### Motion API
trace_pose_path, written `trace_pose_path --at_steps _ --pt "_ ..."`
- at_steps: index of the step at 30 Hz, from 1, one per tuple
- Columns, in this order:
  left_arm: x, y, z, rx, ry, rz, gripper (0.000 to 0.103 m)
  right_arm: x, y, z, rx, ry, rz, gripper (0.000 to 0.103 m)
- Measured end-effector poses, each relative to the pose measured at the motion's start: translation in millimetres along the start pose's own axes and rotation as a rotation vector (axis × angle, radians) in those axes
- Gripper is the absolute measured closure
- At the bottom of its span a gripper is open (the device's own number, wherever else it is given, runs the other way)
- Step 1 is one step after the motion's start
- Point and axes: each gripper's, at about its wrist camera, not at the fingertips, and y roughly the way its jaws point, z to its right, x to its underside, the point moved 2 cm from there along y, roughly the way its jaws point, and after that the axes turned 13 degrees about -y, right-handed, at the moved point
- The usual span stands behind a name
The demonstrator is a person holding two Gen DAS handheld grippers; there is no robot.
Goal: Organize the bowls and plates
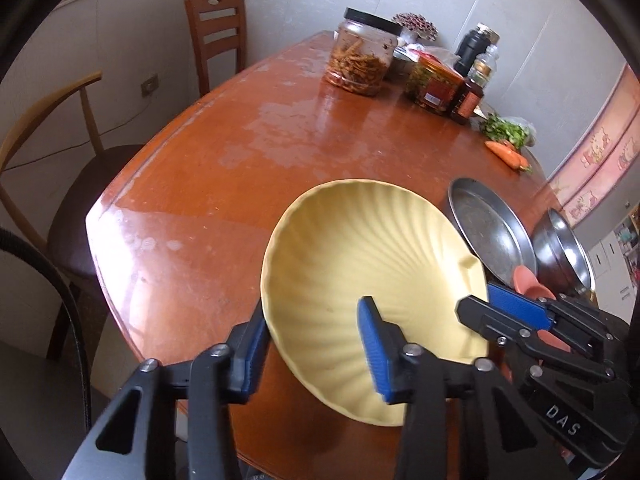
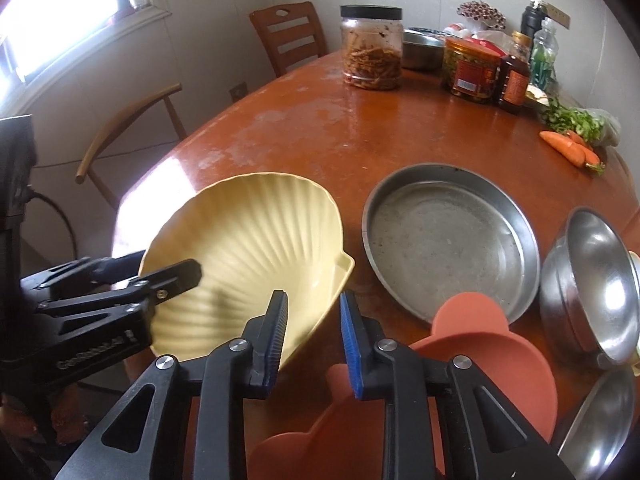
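A pale yellow shell-shaped bowl (image 1: 360, 264) is held tilted above the wooden table (image 1: 240, 152). My left gripper (image 1: 312, 320) has one finger outside and one inside its left rim. My right gripper (image 2: 314, 312) straddles the bowl's right rim (image 2: 248, 248) by its small ear; it also shows in the left wrist view (image 1: 496, 304). A flat steel pan (image 2: 448, 236) lies to the right. A steel bowl (image 2: 596, 284) stands beyond it. An orange shell-shaped dish (image 2: 472, 344) lies under my right gripper.
Jars and bottles (image 2: 372, 52) stand at the table's far side, with carrots (image 2: 572, 148) and greens (image 2: 576, 120). Another steel bowl (image 2: 600, 420) sits at the lower right. Chairs (image 1: 216, 36) stand along the left of the table.
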Motion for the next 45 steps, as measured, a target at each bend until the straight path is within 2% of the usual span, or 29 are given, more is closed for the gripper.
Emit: trace_pose_path --at_steps 3,9,15,27,30,33,35,38,40,45 --pt "3.5 -9.7 -2.5 -0.017 0.018 0.027 0.06 -0.2 -5.5 -7.7 0.012 -0.022 0.012 0.076" --pt "18.9 -28.3 -10.7 -0.032 0.035 0.033 0.06 9.1 -18.4 -28.0 -0.007 -0.059 0.031 0.076" --pt "37.1 -27.0 -9.1 -0.049 0.077 0.025 0.06 29.8 -27.4 -40.1 0.022 -0.092 0.031 0.075" --pt "33.7 -18.3 -4.2 -0.069 0.093 0.052 0.06 35.7 -26.2 -41.8 0.026 -0.102 0.067 0.073" --pt "33.3 -20.9 -3.5 -0.057 0.099 0.061 0.06 34.1 -31.0 -41.0 0.015 -0.104 0.092 0.068" --pt "32.8 -25.0 -0.9 -0.059 0.103 0.079 0.055 33.3 -39.3 -41.6 0.003 -0.108 0.125 0.065" --pt "33.0 -27.9 1.2 -0.065 0.112 0.091 0.048 33.5 -42.2 -41.9 0.002 -0.11 0.134 0.065" --pt "32.6 -32.5 3.7 -0.068 0.115 0.11 0.044 35.8 -46.6 -41.2 0.003 -0.105 0.143 0.064" --pt "31.4 -35.7 4.2 -0.096 0.111 0.132 0.041 37.6 -51.1 -39.1 0.004 -0.096 0.154 0.061" --pt "30.2 -48.8 3.0 -0.117 0.093 0.179 0.039 43.7 -65.8 -31.7 0.008 -0.07 0.184 0.057"
